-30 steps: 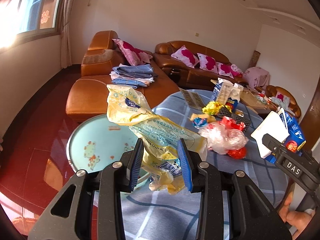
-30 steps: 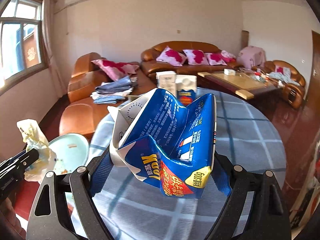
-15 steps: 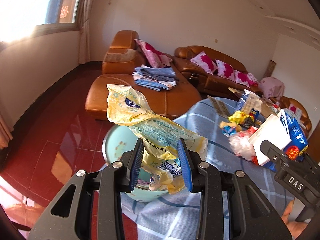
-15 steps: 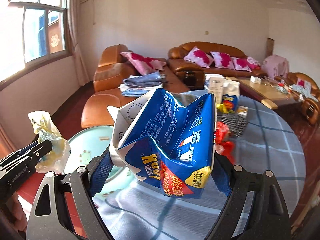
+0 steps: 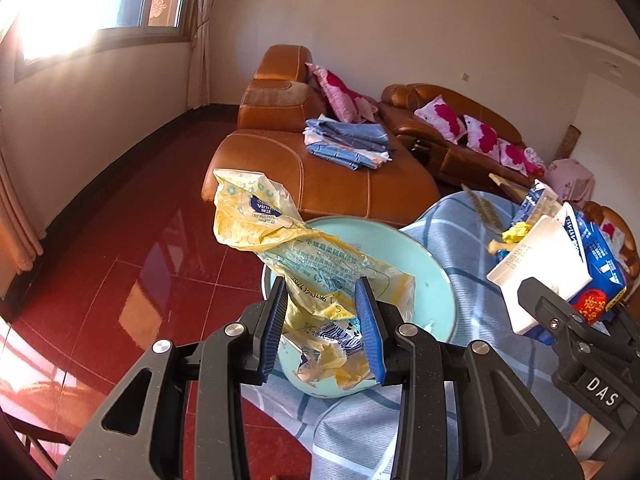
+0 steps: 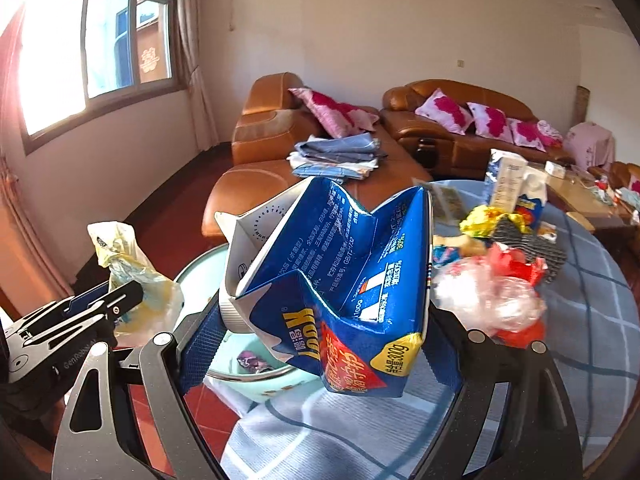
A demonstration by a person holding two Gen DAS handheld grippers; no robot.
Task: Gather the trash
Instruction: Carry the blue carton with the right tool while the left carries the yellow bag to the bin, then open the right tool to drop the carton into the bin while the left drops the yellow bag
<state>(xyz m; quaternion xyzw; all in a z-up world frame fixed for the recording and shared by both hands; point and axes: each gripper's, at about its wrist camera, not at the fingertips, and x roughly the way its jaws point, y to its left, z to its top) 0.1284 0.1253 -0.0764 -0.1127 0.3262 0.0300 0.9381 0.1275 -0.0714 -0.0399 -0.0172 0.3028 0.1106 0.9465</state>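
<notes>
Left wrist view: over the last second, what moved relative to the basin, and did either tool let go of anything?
Both tools swung toward the pale green basin: it was off behind the yellow plastic wrapper and now lies right under it, while the table's trash pile slid off to the right. Nothing was released: the left tool stays shut on the wrapper, the right tool on the crushed blue carton.

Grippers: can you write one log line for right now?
left gripper: yellow wrapper | right gripper: blue carton | below: green basin
</notes>
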